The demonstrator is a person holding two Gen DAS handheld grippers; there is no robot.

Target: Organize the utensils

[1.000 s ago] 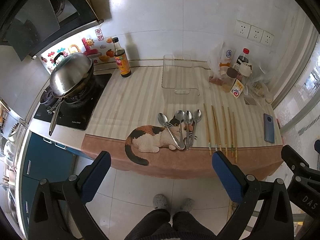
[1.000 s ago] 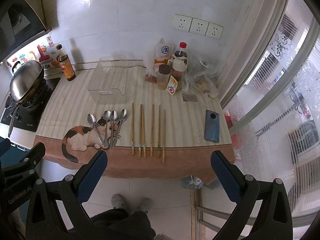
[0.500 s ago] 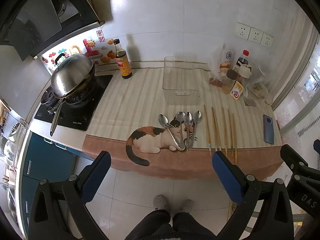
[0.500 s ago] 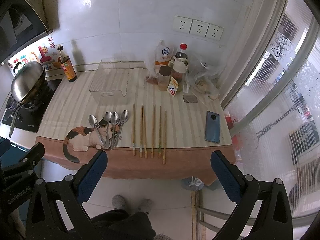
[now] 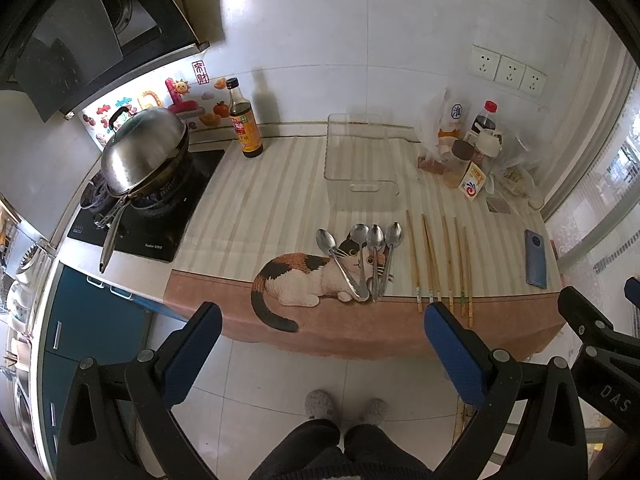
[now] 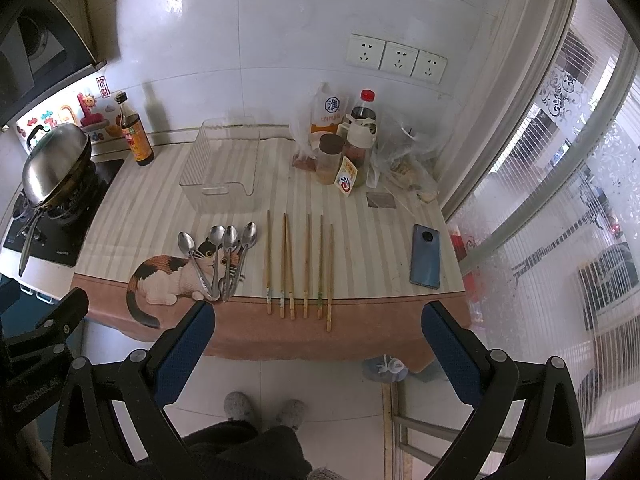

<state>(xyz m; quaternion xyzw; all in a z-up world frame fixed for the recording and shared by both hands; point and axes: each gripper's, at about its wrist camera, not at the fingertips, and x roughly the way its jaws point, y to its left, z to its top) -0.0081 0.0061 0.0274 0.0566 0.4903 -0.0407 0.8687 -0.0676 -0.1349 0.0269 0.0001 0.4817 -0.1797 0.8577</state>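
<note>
Spoons (image 5: 362,258): four, left of six chopsticks (image 6: 298,264).
Tray (image 5: 360,160): one, far.
Right view only: window.
Left gripper (image 5: 320,344), right gripper (image 6: 318,344): jaws wide, empty.

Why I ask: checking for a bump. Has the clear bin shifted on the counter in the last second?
No. The clear bin sits as before relative to the spoons and sauce bottle; only the camera view drifted slightly.
</note>
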